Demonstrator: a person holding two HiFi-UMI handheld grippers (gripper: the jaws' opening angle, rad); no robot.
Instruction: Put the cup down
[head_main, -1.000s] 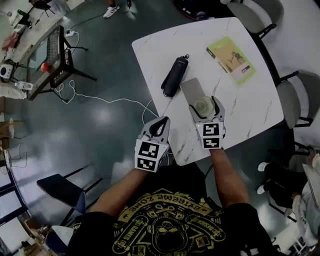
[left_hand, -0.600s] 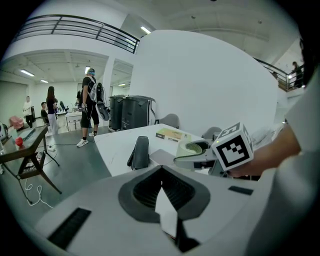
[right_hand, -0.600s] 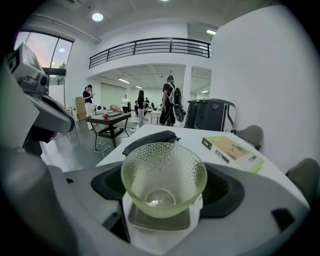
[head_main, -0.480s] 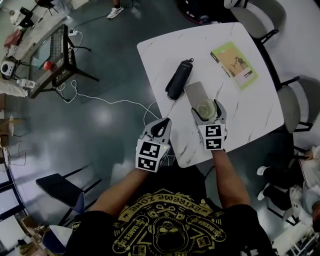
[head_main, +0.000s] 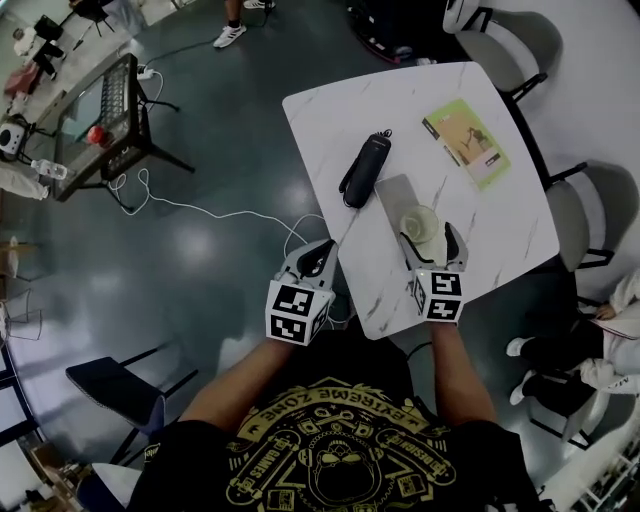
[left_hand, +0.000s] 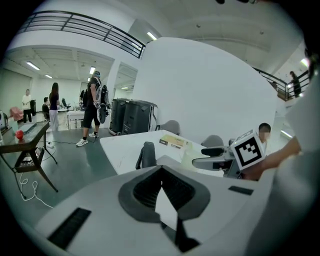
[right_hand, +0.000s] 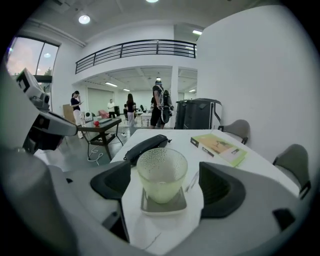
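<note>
A pale green glass cup (head_main: 420, 221) stands upright on a grey square mat (head_main: 396, 197) on the white marble table (head_main: 500, 215). My right gripper (head_main: 432, 241) is open just behind the cup, near the table's front edge. In the right gripper view the cup (right_hand: 162, 173) stands on the mat (right_hand: 163, 204) between the spread pads (right_hand: 114, 183), with a gap on each side. My left gripper (head_main: 318, 258) is shut on nothing and hangs over the floor, left of the table. Its closed jaws (left_hand: 161, 172) point toward the table.
A black zipped case (head_main: 365, 168) lies just left of the mat. A green book (head_main: 466, 142) lies at the far right of the table. Grey chairs (head_main: 505, 42) (head_main: 572, 215) stand at the far and right sides. A white cable (head_main: 220, 204) trails across the floor, and people stand in the background.
My right gripper has drawn back toward the table's front edge, and the cup stays on the grey mat, free of the pads. The left gripper has hardly moved.
</note>
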